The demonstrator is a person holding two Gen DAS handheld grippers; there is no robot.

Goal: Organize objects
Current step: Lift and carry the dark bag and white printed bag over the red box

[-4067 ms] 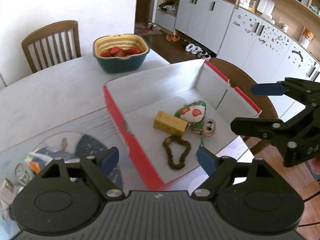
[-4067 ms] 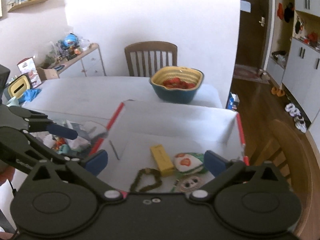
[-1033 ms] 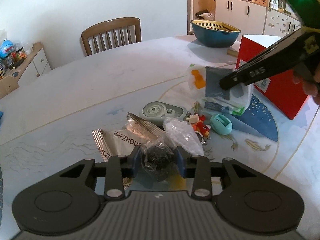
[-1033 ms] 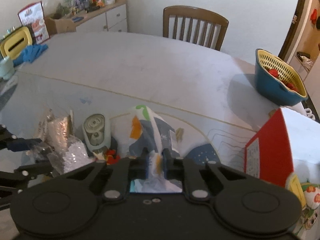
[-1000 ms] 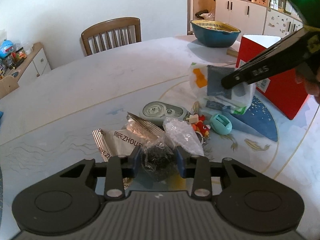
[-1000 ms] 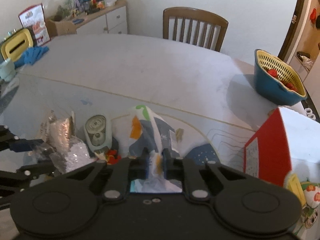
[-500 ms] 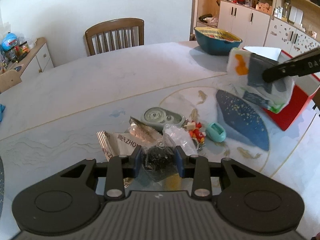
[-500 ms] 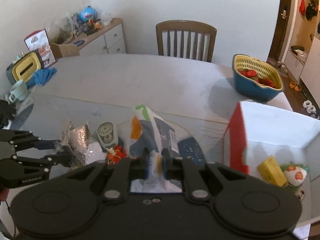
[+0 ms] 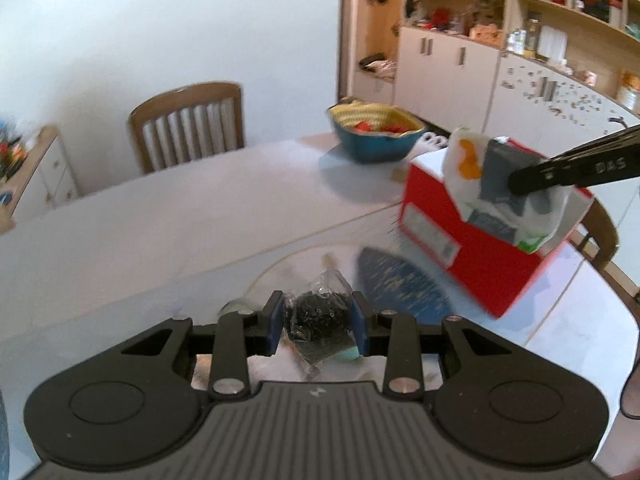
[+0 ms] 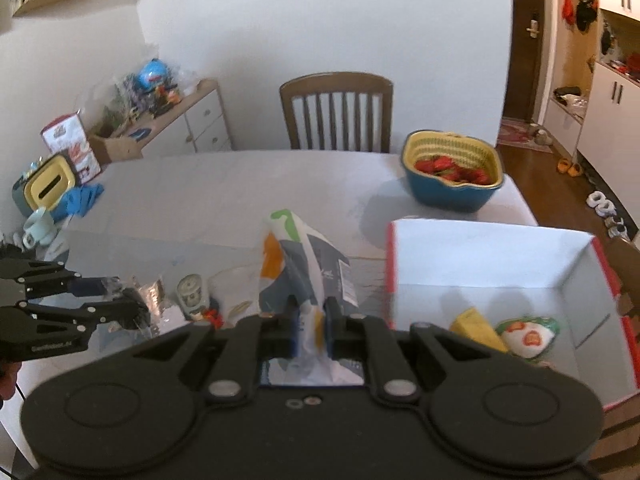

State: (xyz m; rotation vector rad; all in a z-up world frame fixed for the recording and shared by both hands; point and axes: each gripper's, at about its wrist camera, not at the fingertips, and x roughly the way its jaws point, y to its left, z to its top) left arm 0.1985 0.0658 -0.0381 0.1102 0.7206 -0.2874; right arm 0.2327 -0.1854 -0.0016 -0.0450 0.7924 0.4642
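My left gripper is shut on a clear bag of dark bits and holds it above the table. My right gripper is shut on a white, grey and orange packet, lifted in the air left of the red box. In the left wrist view the packet hangs at the box's near top edge, with the right gripper reaching in from the right. Inside the box lie a yellow block and a white pouch with red print.
A blue basket of red fruit stands behind the box. A round grey-green case, foil packets and small red toys lie on the table to the left. A wooden chair stands at the far edge.
Both grippers have risen. The left has lifted the dark bag off the table and swung towards the red box. The right has carried the packet right, up to the box.
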